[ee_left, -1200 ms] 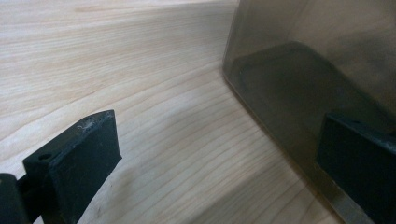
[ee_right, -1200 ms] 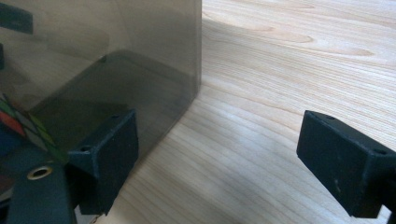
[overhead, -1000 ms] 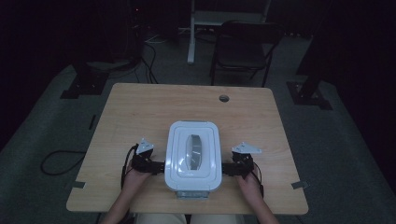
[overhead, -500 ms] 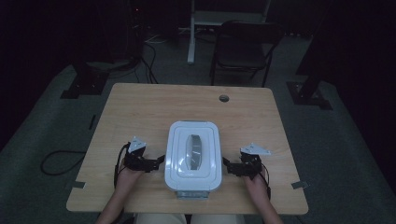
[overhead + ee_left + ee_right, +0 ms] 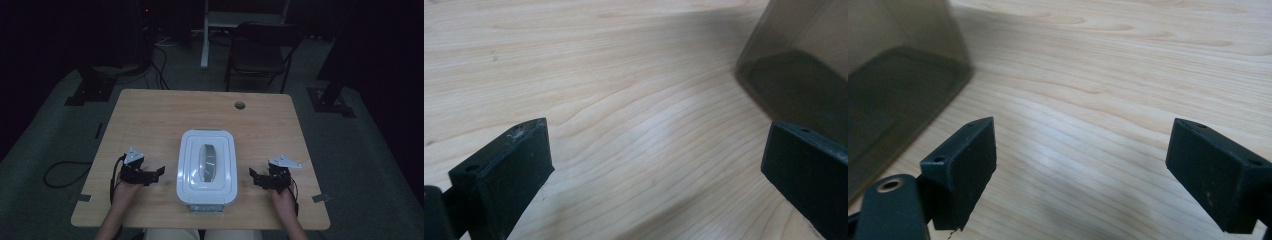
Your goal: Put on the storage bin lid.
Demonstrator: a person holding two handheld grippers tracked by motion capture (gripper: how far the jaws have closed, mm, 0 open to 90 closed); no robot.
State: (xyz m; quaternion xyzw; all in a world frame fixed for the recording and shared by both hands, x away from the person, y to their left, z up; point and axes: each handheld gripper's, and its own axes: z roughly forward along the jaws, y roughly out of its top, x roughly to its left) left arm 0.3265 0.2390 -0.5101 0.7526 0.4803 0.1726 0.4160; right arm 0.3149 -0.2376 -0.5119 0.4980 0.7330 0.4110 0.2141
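High view: white lidded container (image 5: 206, 170) between left gripper (image 5: 159, 173) and right gripper (image 5: 253, 176), touched by neither.

Left gripper: jaws spread wide, holding nothing, low over bare tabletop (image 5: 165, 120); container just beyond its tips, smoky wall (image 5: 804, 75) ahead and off to one side in left gripper view. Right gripper: jaws likewise parted and empty, container wall (image 5: 898, 85) near its tips in right gripper view. Between each gripper and container only wood grain. Well beyond both: cable hole (image 5: 240, 105) in tabletop, folding chair (image 5: 260, 55) on floor behind.
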